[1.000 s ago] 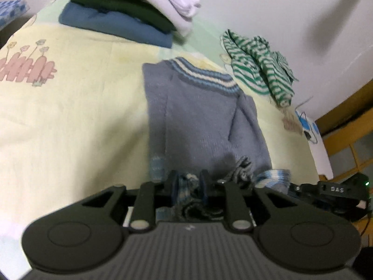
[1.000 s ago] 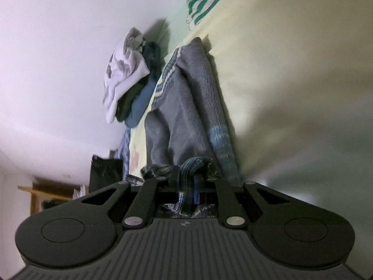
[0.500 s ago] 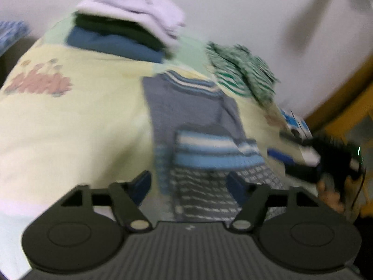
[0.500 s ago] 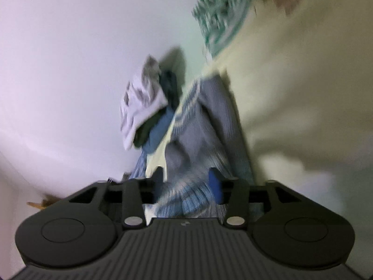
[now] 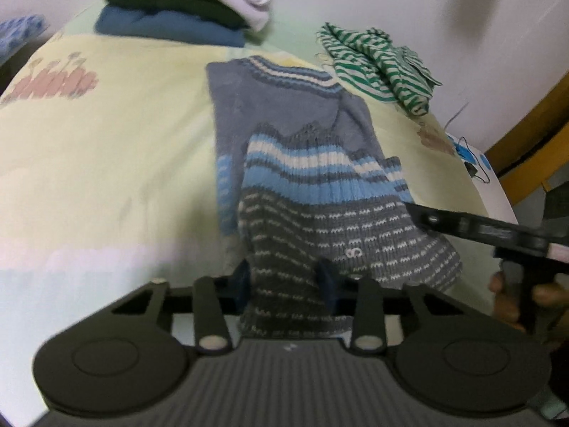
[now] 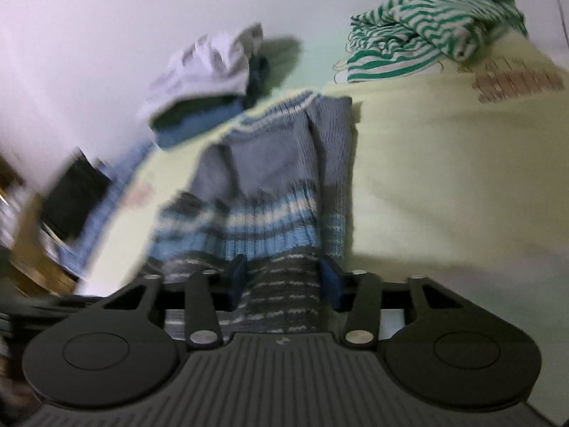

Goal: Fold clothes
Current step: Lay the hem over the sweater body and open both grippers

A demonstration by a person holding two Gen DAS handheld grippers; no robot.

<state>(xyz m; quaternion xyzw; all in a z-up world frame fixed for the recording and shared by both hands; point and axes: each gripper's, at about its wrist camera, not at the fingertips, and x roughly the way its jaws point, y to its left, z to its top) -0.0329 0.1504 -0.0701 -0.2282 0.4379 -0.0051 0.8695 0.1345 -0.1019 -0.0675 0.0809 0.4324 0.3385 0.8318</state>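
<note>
On the pale yellow bedspread, the grey-blue knitted sweater lies lengthwise with its striped collar toward the wall and its lower part doubled back over the body, so that the light-blue and white ribbed hem band sits across the middle. The left gripper has the near edge of the folded knit between its blue pads, and its jaws are closing on the fabric. The right gripper, seen from its own camera, likewise has the dark zigzag-patterned knit between its fingers, the jaws closing; in the left view this tool enters from the right, carried by a hand. A stack of folded clothes, white over dark green over blue, stands at the far edge of the bed against the wall. A crumpled green-and-white striped garment lies apart, beyond the sweater's collar.
</note>
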